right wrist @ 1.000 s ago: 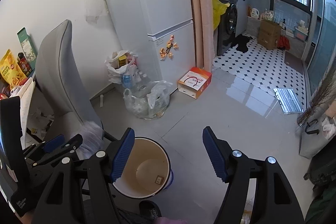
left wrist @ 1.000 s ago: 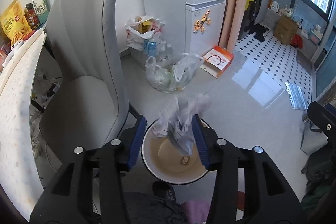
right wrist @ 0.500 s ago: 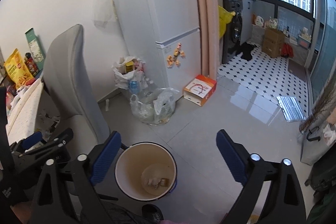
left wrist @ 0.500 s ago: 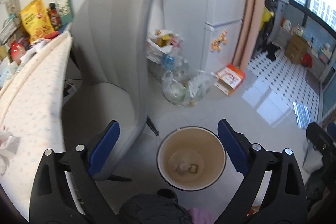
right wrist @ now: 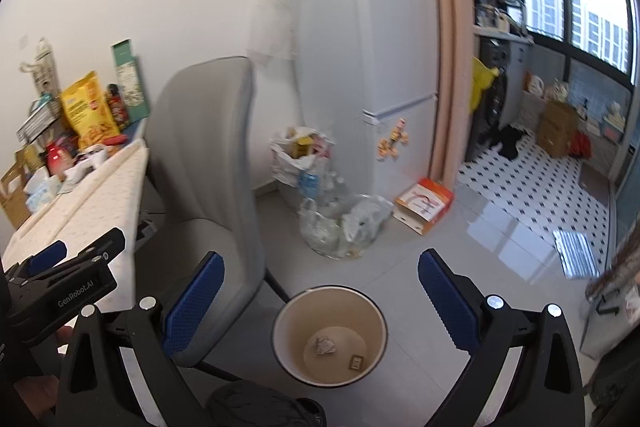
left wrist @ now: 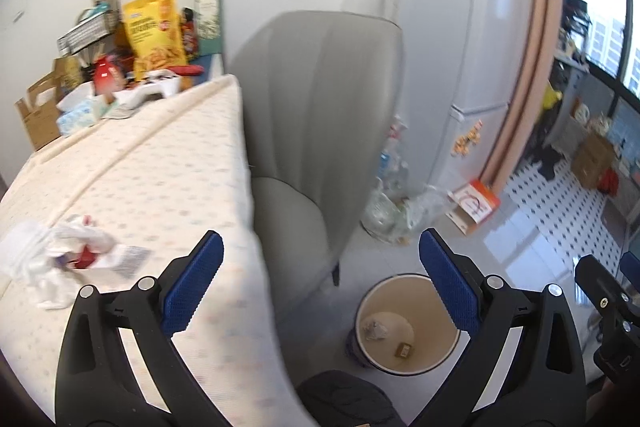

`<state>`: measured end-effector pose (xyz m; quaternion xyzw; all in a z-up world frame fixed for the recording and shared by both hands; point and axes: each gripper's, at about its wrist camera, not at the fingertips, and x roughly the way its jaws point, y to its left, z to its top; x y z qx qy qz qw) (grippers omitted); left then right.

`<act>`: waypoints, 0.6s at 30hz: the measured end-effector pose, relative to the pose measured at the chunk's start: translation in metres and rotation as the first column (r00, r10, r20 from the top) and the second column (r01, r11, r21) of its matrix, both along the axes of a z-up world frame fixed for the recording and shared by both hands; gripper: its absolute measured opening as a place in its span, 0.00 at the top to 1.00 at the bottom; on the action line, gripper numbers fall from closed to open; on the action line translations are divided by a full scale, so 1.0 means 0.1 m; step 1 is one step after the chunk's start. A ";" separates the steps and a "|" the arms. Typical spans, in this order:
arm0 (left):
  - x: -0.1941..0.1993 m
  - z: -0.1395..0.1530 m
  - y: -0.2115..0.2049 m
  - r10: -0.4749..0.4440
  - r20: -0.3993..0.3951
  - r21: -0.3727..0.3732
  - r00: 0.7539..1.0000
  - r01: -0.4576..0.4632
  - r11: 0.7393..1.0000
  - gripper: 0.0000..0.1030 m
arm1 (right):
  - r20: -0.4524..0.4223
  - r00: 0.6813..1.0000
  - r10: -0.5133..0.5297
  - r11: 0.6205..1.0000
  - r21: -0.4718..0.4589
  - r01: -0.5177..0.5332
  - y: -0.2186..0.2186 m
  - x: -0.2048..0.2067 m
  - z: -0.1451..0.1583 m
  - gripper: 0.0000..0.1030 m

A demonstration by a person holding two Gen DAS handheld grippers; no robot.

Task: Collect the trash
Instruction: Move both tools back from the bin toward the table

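A round bin (left wrist: 406,363) stands on the floor beside the grey chair; it also shows in the right wrist view (right wrist: 374,327). A crumpled wrapper (left wrist: 374,327) and a small scrap (left wrist: 403,349) lie on its bottom. A crumpled white wrapper with red print (left wrist: 60,259) lies on the dotted table (left wrist: 152,187) at the left. My left gripper (left wrist: 320,291) is open and empty, high between table edge and bin. My right gripper (right wrist: 320,301) is open and empty above the bin.
A grey chair (left wrist: 320,131) stands between table and bin. Snack bags and boxes (left wrist: 156,31) crowd the table's far end. Clear plastic bags of bottles (right wrist: 340,227), an orange box (right wrist: 424,205) and a white fridge (right wrist: 392,67) stand beyond.
My left gripper opened and dropped the crumpled wrapper into the bin, then swung up and left toward the table. My right gripper opened wider and rose slightly.
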<state>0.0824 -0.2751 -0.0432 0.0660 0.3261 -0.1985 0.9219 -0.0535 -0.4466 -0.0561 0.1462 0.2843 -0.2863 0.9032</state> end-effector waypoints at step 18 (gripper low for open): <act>0.02 0.31 1.40 0.220 0.050 -0.106 0.974 -0.214 0.971 0.06 | 0.025 0.978 0.207 0.976 -0.081 -0.204 1.24 0.41 0.41 0.07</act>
